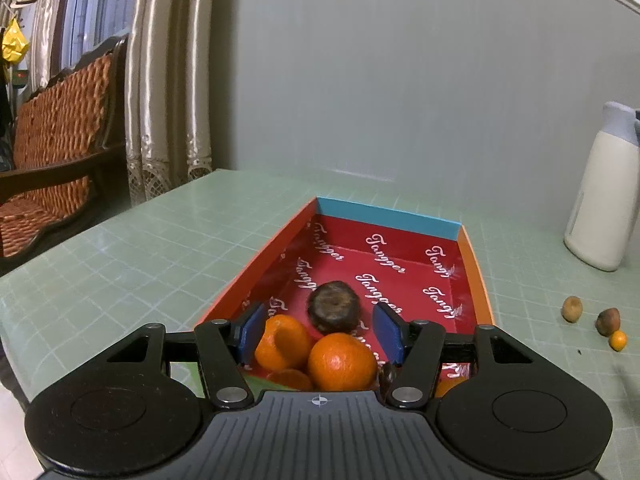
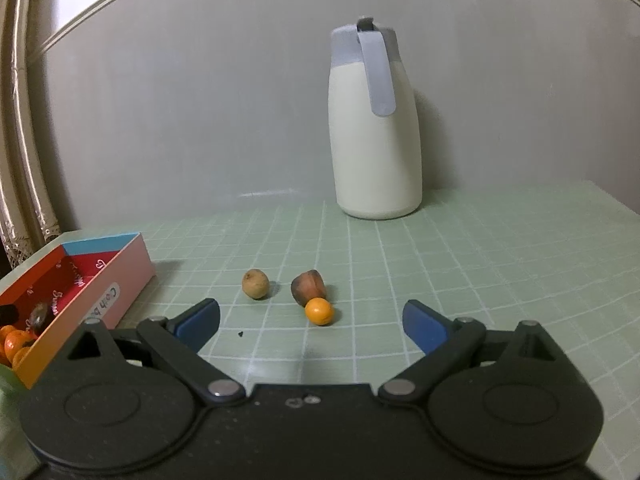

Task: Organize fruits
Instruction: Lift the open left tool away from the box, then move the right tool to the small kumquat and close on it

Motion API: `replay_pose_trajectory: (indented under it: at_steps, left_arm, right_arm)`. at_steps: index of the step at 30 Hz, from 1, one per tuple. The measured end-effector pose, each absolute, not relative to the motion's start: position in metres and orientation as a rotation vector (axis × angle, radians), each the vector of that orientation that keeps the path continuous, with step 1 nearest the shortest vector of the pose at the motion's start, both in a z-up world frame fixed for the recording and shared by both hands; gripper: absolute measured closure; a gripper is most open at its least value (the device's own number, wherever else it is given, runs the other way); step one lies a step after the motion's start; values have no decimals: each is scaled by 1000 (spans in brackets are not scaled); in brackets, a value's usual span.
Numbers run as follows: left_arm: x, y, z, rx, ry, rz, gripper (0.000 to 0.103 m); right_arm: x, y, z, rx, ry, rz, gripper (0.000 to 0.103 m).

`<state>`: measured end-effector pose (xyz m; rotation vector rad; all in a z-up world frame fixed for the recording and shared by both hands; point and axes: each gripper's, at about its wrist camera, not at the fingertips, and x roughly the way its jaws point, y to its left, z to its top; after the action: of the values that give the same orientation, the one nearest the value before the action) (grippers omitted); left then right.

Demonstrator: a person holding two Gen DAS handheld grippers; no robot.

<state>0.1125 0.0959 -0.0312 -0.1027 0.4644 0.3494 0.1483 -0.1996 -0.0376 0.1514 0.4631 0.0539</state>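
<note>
In the left wrist view a red box (image 1: 384, 216) printed with white lettering holds several oranges (image 1: 342, 362) and a dark brown fruit (image 1: 334, 306). My left gripper (image 1: 320, 334) hangs over the box's near end, open, its blue pads to either side of the oranges and not pressing on them. In the right wrist view a tan round fruit (image 2: 255, 279), a brown fruit (image 2: 308, 286) and a small orange fruit (image 2: 319, 311) lie on the green mat. My right gripper (image 2: 312, 324) stands open just short of them, nothing between its fingers. The box (image 2: 120, 276) sits at the left.
A tall white bottle with a grey lid (image 2: 376, 120) stands by the wall behind the loose fruits. The same three fruits (image 1: 608, 321) and bottle (image 1: 600, 200) show right of the box. A woven chair (image 1: 60, 140) and curtains lie beyond the table's left edge.
</note>
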Motion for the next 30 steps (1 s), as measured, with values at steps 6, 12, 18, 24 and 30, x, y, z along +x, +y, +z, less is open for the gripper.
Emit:
replay_pose_trajectory:
  at_steps: [6, 12, 18, 24, 30]
  left_arm:
    - [100, 102, -32, -112, 453, 364, 40]
    - [93, 104, -31, -89, 430, 390, 38]
    - [87, 108, -29, -73, 408, 414, 38]
    - [78, 115, -27, -69, 389, 438, 30]
    - [71, 126, -27, -66, 383, 461, 29]
  right_arm:
    - [164, -200, -44, 149, 515, 76, 24]
    - [176, -198, -49, 165, 556, 86, 31]
    - [183, -193, -51, 152, 577, 88, 31]
    - [189, -187, -51, 137, 588, 98, 31]
    - [197, -183, -53, 133, 604, 99, 31]
